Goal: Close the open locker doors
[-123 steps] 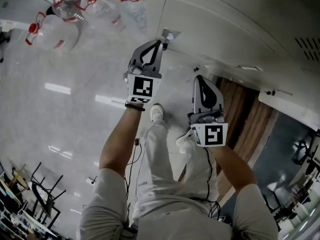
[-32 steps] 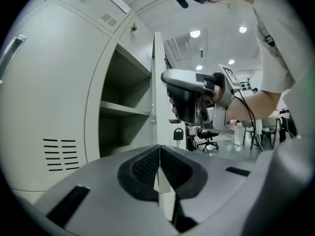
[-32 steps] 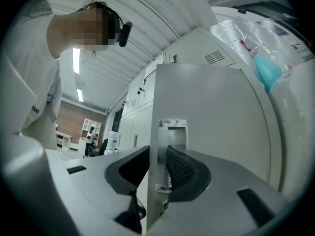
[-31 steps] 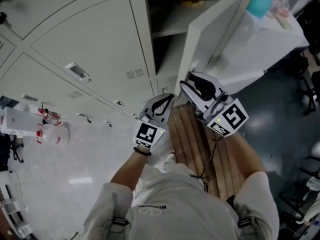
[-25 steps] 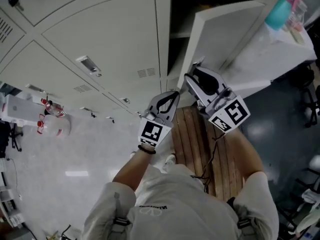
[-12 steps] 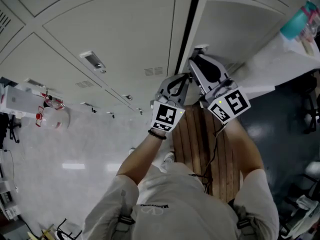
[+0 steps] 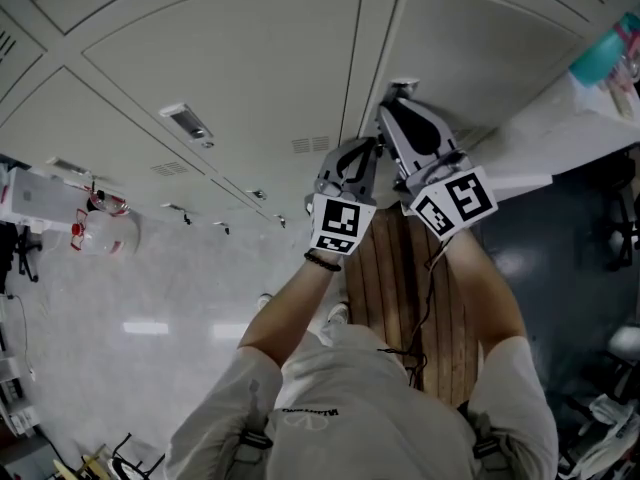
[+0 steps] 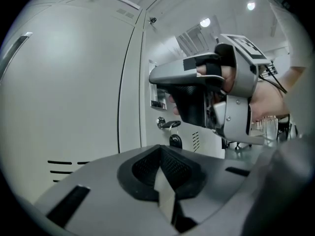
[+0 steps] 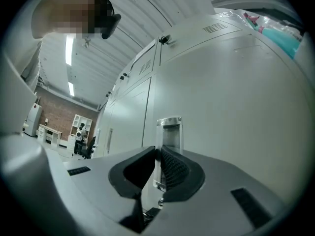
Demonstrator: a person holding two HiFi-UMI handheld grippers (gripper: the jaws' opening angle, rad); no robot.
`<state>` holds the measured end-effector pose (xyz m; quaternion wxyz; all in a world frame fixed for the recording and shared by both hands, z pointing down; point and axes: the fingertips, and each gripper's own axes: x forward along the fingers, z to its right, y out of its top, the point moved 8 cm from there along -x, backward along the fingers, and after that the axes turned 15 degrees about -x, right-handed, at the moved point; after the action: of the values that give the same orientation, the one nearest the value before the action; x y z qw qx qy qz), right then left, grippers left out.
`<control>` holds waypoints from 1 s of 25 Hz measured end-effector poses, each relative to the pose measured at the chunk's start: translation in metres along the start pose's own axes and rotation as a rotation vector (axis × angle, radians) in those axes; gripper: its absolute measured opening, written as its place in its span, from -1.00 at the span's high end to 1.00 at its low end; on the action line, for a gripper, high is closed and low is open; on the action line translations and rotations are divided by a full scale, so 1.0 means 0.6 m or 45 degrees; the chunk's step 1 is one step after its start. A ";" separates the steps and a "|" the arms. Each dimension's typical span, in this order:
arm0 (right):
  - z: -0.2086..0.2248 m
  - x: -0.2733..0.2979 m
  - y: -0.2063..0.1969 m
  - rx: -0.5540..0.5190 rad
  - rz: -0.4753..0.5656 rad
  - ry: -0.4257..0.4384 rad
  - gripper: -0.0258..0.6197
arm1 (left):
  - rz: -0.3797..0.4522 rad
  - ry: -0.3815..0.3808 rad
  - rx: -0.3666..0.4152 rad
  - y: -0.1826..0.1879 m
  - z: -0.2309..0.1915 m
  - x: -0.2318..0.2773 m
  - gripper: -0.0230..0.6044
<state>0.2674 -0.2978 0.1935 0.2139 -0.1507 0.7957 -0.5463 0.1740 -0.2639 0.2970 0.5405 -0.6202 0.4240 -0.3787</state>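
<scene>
1. The step in hand looked like the last push on the door (image 7: 480, 48). It lay flush, or very nearly so, with the locker row, right of middle in the head view. Only a thin seam showed along its left edge.
2. The right gripper (image 7: 395, 103) pointed at the door's handle (image 9: 170, 132), its tips just at that recessed metal pull. Its jaws had just been closing and stood a narrow slit apart. The handle showed through the slit, beyond the pads. I could see nothing pinched between them.
3. The left gripper (image 7: 362, 148) hung just beside the right one and faced the panel left of the seam. Its jaws were fully together with nothing between them.
4. A key (image 8: 166, 124) sat in the lock just below the handle. Whether the latch had caught could not be told. The next move probably called for a firm, square press near the handle, kept clear of the key. After that would come a look along the row for any other open door.
5. Every one of the lockers (image 7: 240, 68) in view had its door closed, so their contents were hidden. A bench (image 7: 400, 278) stood on the floor in front of them.
</scene>
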 end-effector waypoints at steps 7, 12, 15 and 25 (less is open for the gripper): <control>0.004 0.012 -0.004 -0.005 -0.007 -0.053 0.78 | -0.016 0.060 0.009 0.002 -0.005 0.013 0.91; 0.000 0.016 -0.006 -0.027 -0.007 -0.100 0.76 | -0.036 0.088 0.023 0.003 -0.006 0.015 0.92; -0.004 0.005 -0.005 -0.066 -0.030 -0.183 0.78 | -0.042 0.091 0.041 0.005 -0.006 0.017 0.92; -0.091 -0.145 0.008 0.007 -0.147 -0.335 0.89 | -0.011 0.009 0.038 0.016 -0.018 -0.013 0.91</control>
<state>0.3150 -0.2110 0.2215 0.2850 -0.2661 0.7492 -0.5355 0.1602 -0.2608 0.2890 0.5466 -0.6127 0.4174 -0.3894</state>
